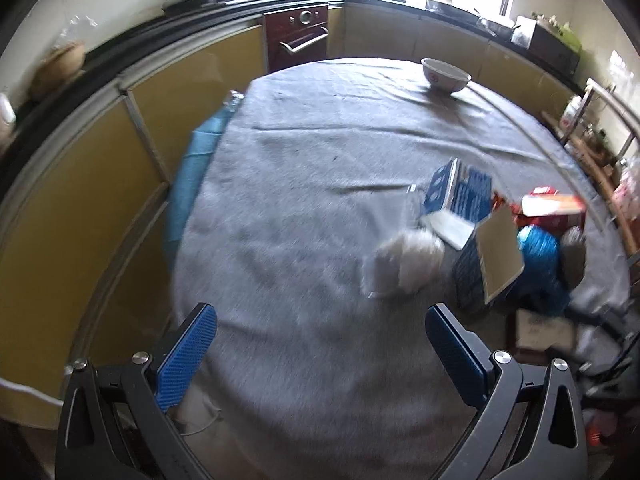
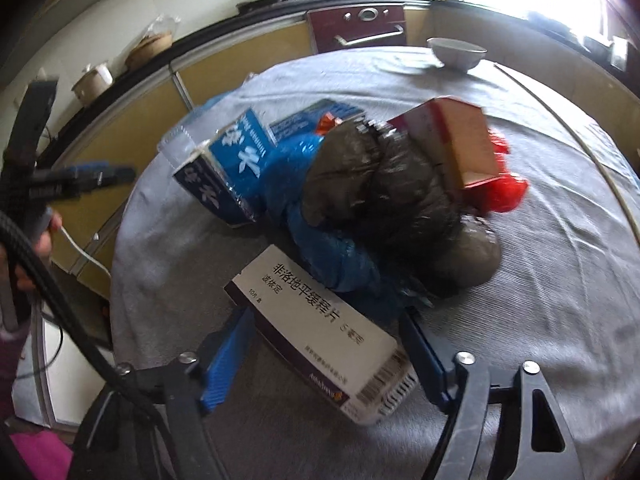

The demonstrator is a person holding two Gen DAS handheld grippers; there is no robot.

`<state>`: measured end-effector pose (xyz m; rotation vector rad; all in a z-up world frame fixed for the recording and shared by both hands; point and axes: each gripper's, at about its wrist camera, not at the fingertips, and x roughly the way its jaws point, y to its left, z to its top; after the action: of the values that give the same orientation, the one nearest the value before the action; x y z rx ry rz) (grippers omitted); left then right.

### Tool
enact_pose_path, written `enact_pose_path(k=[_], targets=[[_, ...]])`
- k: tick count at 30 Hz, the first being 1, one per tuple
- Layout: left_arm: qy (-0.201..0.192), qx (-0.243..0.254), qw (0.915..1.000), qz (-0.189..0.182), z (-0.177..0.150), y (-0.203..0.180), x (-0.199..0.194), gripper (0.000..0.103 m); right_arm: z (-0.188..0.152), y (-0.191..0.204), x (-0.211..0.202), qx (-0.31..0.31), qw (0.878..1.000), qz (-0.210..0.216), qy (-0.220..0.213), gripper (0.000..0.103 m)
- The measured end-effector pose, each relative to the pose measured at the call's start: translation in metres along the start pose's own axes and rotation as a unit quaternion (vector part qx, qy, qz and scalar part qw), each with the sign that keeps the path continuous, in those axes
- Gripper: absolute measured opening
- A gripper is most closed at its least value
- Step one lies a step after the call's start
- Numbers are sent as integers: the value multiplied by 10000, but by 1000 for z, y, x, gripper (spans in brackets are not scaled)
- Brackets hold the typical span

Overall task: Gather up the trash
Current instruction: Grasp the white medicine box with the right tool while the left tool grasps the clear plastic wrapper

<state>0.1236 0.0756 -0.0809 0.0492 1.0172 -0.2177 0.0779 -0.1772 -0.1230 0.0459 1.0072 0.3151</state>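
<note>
Right gripper (image 2: 328,350) is nearer: the white medicine box (image 2: 320,330) lies between its part-open jaws at the table's (image 2: 560,280) near edge, long axis slanting across the gap, pads beside it, contact unclear. Left gripper (image 1: 320,354) hangs wide open, empty, over bare cloth, pile well off to its right.

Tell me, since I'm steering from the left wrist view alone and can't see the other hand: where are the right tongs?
Observer: The right tongs straddle a white medicine box lying flat on the grey cloth.
Operator: Gripped yet?
Observer: The blue pads sit close on both sides of it; whether they press is too blurred to tell.
Operator: What's just beyond it?
Observer: A blue plastic bag, with a dark bag lying on top.
</note>
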Motion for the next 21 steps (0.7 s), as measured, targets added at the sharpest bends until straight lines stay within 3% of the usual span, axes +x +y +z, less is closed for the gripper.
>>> enact_pose_path(k=[6,10,12,14,15,17,21], targets=[[64,-85,9995,-310,36,3,14,103,-6,19,11,-194,9979,532,322,66],[239,-209,9981,-532,57,3,31,102,-6,34,15,-388,9974,427,421,67],[394,-276,9967,-658,63,2,40,95,-3,38,20,-394,9977,359,429,67],[594,-333,9952,-706,65,2,51,71,-2,44,24,-421,9981,225,388,67],[728,-393,9934,-791,65,3,57,65,-1,47,25,-452,9981,161,388,66],[883,-501,9901,-967,63,5,63,45,1,54,27,-521,9980,-3,362,49],[883,-603,9889,-1032,52,13,62,39,-4,62,29,-426,9986,-105,306,48]])
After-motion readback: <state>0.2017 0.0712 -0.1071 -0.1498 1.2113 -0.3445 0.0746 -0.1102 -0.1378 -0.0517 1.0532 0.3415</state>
